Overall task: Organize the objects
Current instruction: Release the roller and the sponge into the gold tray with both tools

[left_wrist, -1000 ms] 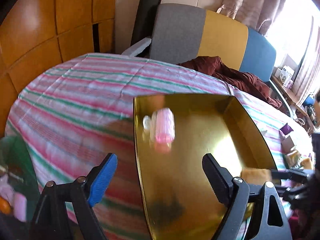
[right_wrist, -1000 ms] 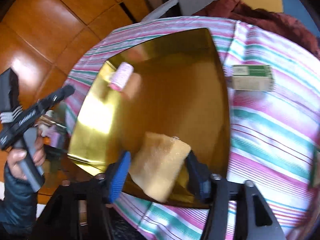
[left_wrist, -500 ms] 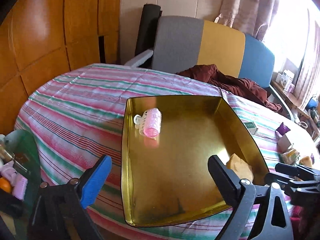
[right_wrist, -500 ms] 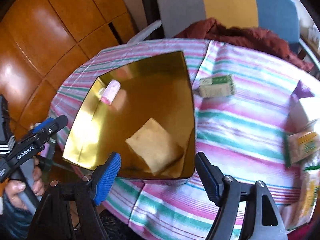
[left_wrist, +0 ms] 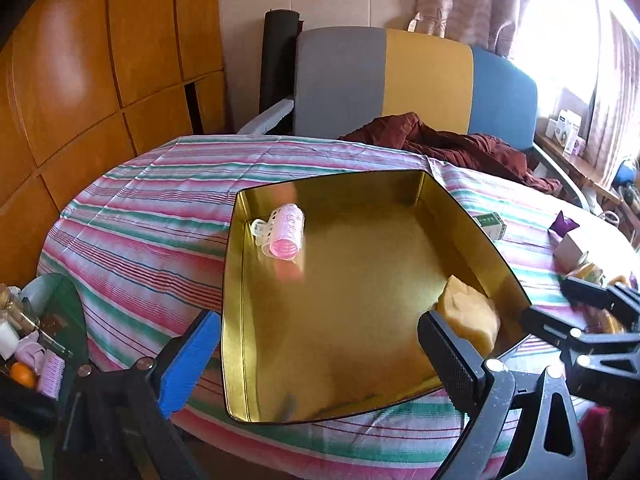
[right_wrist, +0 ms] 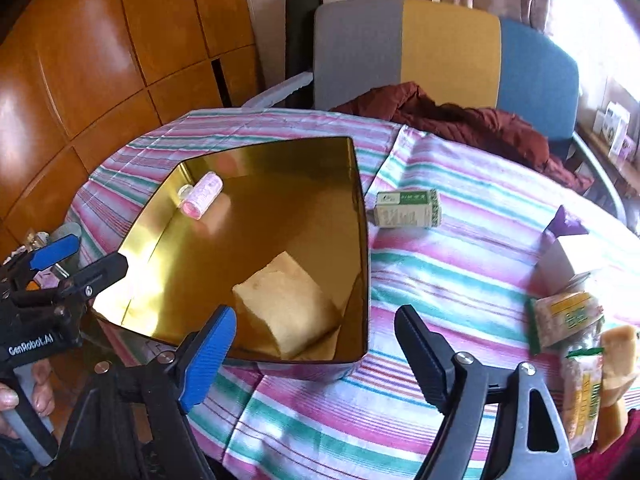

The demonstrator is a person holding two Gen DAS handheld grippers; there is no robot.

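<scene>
Inside gold tray [right_wrist: 352,184], sponge [right_wrist: 286,306] lies free at near corner, just beyond opening, empty right tongs [right_wrist: 312,354]; left tongs [left_wrist: 320,354] spread, empty.

Right gripper [right_wrist: 314,350] let go of the sponge [right_wrist: 286,306]; it now lies in the tray [right_wrist: 362,216], near corner, jaws still opening, empty, pulled back off the tray. Left gripper [left_wrist: 316,360] opened wide, backed off the tray's near edge. Pink roller [left_wrist: 285,231] settled at tray's far-left corner.
</scene>
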